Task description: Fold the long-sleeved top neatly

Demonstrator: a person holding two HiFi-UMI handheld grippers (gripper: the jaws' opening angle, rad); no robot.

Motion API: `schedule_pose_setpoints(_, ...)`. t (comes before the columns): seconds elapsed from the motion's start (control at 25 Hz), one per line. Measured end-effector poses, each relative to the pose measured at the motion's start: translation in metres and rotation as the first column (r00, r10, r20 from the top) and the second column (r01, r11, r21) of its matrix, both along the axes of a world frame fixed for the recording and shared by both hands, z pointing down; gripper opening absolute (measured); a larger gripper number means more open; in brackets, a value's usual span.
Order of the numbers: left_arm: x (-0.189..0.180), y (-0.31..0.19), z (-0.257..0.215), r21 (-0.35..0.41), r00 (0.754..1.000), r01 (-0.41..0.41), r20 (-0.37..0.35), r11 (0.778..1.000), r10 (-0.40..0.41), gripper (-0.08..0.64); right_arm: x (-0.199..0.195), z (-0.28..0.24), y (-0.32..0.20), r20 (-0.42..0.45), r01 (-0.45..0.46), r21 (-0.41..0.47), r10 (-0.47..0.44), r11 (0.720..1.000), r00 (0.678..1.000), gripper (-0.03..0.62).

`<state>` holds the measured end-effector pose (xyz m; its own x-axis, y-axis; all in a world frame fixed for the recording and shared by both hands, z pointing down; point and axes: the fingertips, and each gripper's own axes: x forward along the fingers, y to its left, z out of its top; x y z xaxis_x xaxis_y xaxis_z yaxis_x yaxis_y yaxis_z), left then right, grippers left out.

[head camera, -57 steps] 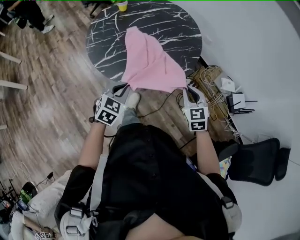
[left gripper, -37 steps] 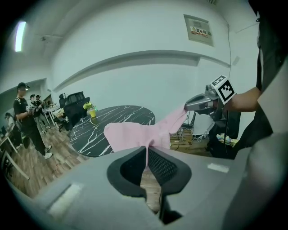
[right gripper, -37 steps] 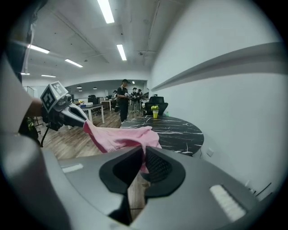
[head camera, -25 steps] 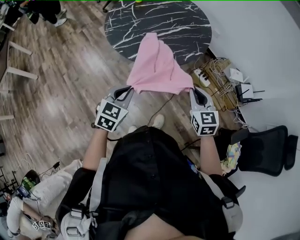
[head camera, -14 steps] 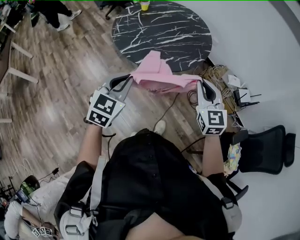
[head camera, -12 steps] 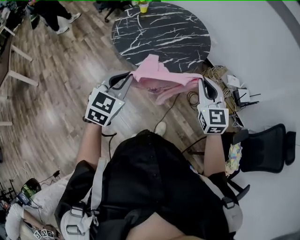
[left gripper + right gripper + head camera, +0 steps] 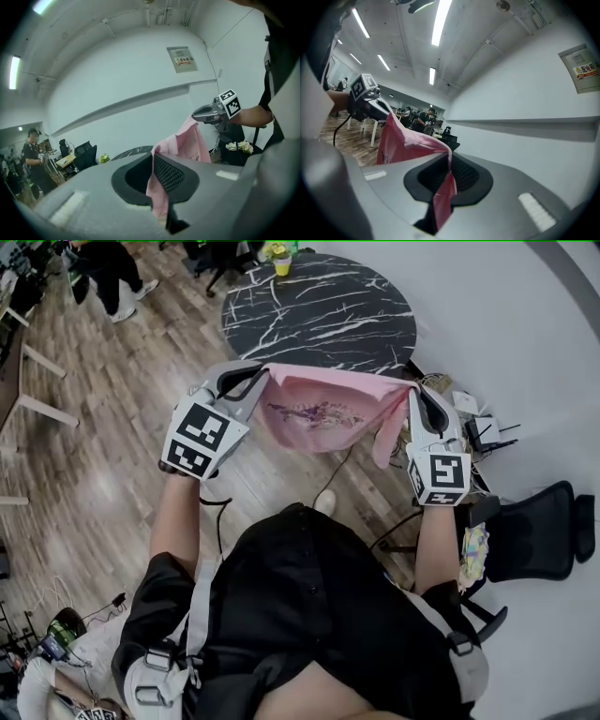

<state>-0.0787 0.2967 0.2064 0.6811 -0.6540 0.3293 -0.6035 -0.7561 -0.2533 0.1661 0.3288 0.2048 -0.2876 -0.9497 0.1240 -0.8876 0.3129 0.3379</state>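
A pink long-sleeved top [image 7: 323,413] with a small print on its front hangs in the air, stretched between my two grippers above the wooden floor. My left gripper [image 7: 265,374] is shut on its left upper edge; pink cloth [image 7: 157,197] runs between the jaws in the left gripper view. My right gripper [image 7: 413,390] is shut on the right upper edge, and a sleeve [image 7: 384,439] dangles beside it. In the right gripper view the cloth [image 7: 443,192] is pinched between the jaws and leads across to the left gripper [image 7: 375,104].
A round black marble table [image 7: 323,310] stands just beyond the top, with a yellow cup [image 7: 282,262] at its far edge. Cables and a router [image 7: 469,423] lie on the floor at right, beside a black chair [image 7: 534,540]. A person [image 7: 103,268] stands at far left.
Both grippers have risen with the top and moved apart. The top, bunched and drooping toward the table a second ago, now hangs spread flat between them, clear of the table.
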Motion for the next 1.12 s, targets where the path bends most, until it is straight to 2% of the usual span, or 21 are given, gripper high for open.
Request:
schedule_pose_setpoints(0.24,0.014,-0.007,-0.023,0.042,1.000,0.004,-0.008,0.999,-0.004,0.023,0.015,-0.010,-0.011,0.003,0.003,0.027,-0.003,1.000,1.000,0.028)
schedule_pose_setpoints(0.4,0.025,-0.023,-0.019,0.030,0.999,0.033,0.014,0.999,-0.033,0.023,0.028,-0.009,-0.029,0.010,0.009,0.030,-0.010,0.999,1.000,0.028)
schedule_pose_setpoints(0.68,0.040,-0.054,0.002,-0.006,0.993,0.114,0.044,0.993,-0.114,0.023,0.044,-0.002,-0.065,0.002,0.079,0.015,-0.079,0.997,0.997,0.028)
schedule_pose_setpoints(0.96,0.054,-0.085,0.013,-0.006,0.975,0.219,0.032,0.976,-0.219,0.023,0.063,0.007,-0.098,-0.026,0.166,-0.007,-0.167,0.986,0.986,0.029)
schedule_pose_setpoints(1.12,0.060,-0.102,0.018,0.004,0.967,0.255,0.019,0.967,-0.255,0.023,0.070,0.015,-0.122,-0.051,0.185,-0.014,-0.185,0.983,0.981,0.028)
